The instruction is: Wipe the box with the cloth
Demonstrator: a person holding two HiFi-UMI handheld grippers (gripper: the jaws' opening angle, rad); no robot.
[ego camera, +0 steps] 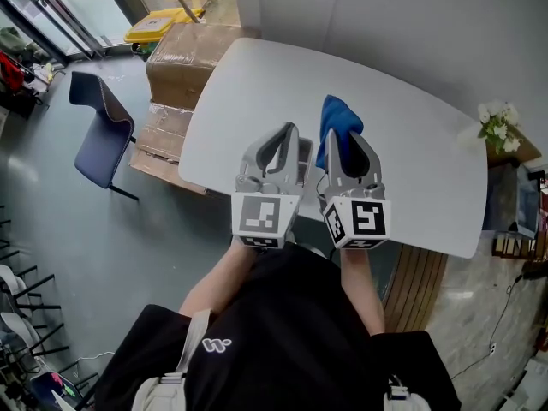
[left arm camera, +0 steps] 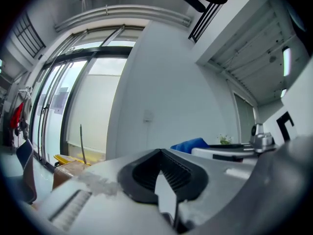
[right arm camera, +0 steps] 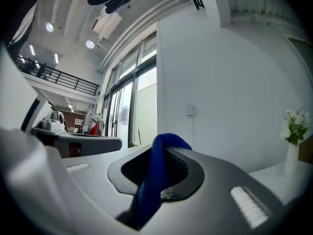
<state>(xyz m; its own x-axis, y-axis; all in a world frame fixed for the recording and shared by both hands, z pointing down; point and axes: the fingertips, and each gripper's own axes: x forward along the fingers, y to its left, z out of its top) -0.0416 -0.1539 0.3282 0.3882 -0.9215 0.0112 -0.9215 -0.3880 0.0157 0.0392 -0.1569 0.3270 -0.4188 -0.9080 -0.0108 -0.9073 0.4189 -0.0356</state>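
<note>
Blue cloth (right arm camera: 157, 180), soft and light, sits bunched in the closed right gripper (ego camera: 352, 140), while the left gripper (ego camera: 288, 132) pinches what looks like a thin, probably stiff box (left arm camera: 166, 197) by its edge.

Grey left gripper (ego camera: 287, 135), right gripper (ego camera: 352, 139) w/ marker cubes (ego camera: 265, 217); blk tee (ego camera: 282, 332).

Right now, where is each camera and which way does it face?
Head view: on the person's head, facing down at the table; shows torso, left tool, right tool.
Left gripper view: on the left tool, along its jaws, shut on a pale sliver, toward a wall.
Right gripper view: on the right tool, along jaws clamping the cloth.
Shared: all three show the cloth.
</note>
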